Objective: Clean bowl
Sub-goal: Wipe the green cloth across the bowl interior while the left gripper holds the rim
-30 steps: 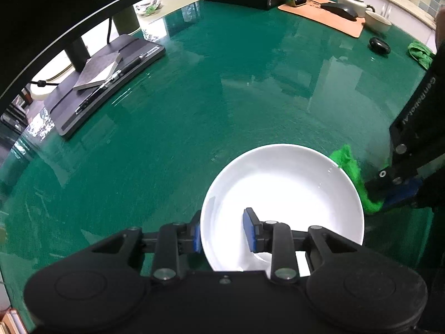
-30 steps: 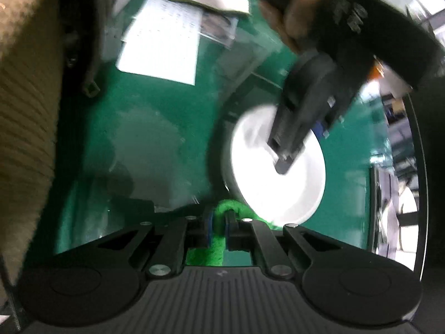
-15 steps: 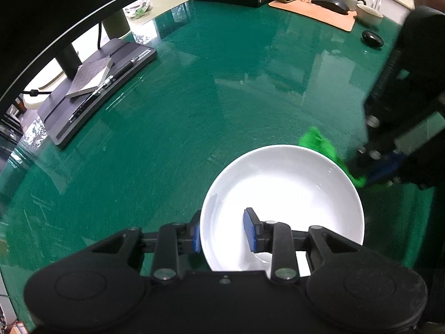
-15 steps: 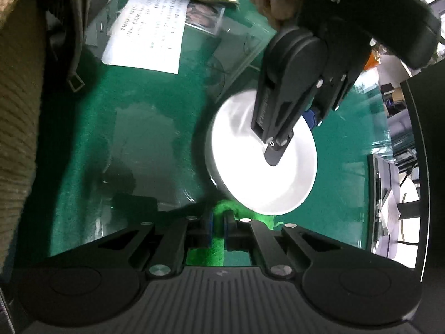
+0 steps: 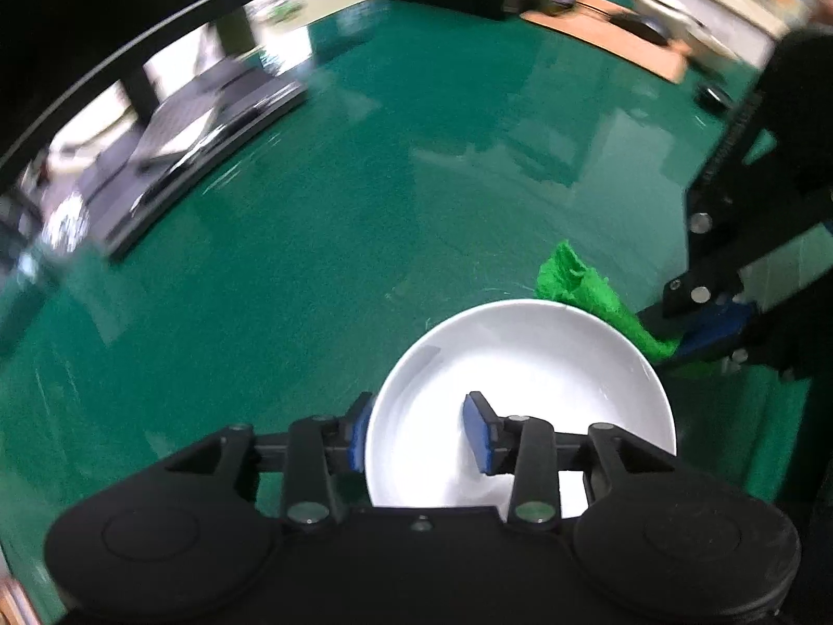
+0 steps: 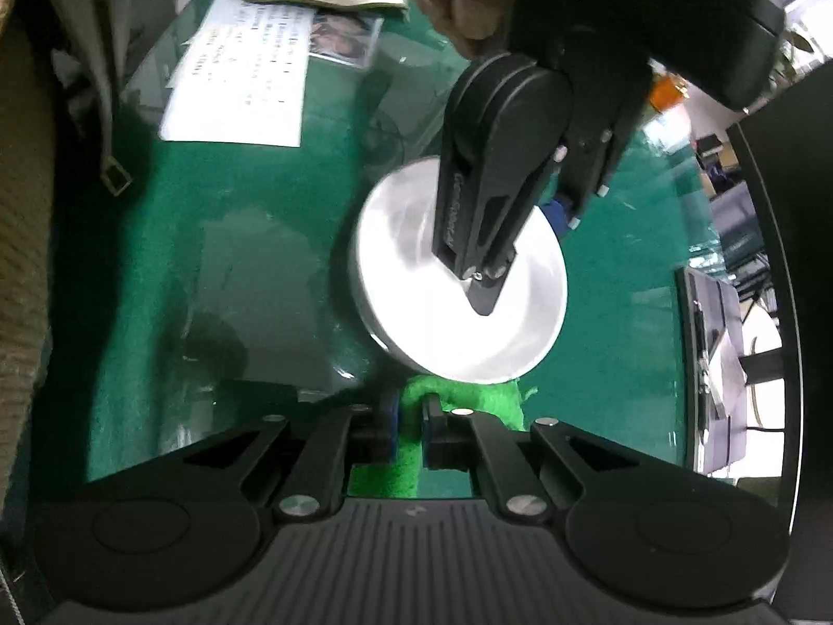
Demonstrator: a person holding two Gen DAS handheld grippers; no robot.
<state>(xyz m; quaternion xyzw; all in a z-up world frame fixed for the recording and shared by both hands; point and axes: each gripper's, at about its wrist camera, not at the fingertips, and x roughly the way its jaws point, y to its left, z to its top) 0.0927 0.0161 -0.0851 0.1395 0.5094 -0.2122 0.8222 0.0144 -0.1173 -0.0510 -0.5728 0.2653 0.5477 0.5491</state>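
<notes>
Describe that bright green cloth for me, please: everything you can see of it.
The green cloth is a small, fuzzy, crumpled rag. The right claw is shut on its near end. The free end bunches up just outside the rim of the white bowl, over the green table. Whether it touches the bowl is unclear.

plain white bowl point(image 5: 526, 364), bright green cloth point(image 5: 588, 291), deep green tabletop point(image 5: 364, 208), and my black grippers have blue pads point(image 5: 476, 429)

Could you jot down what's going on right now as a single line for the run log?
step: bowl cleaning | left gripper: jaws just opening, astride white bowl rim | right gripper: shut on green cloth beside bowl | surface: green table
</notes>
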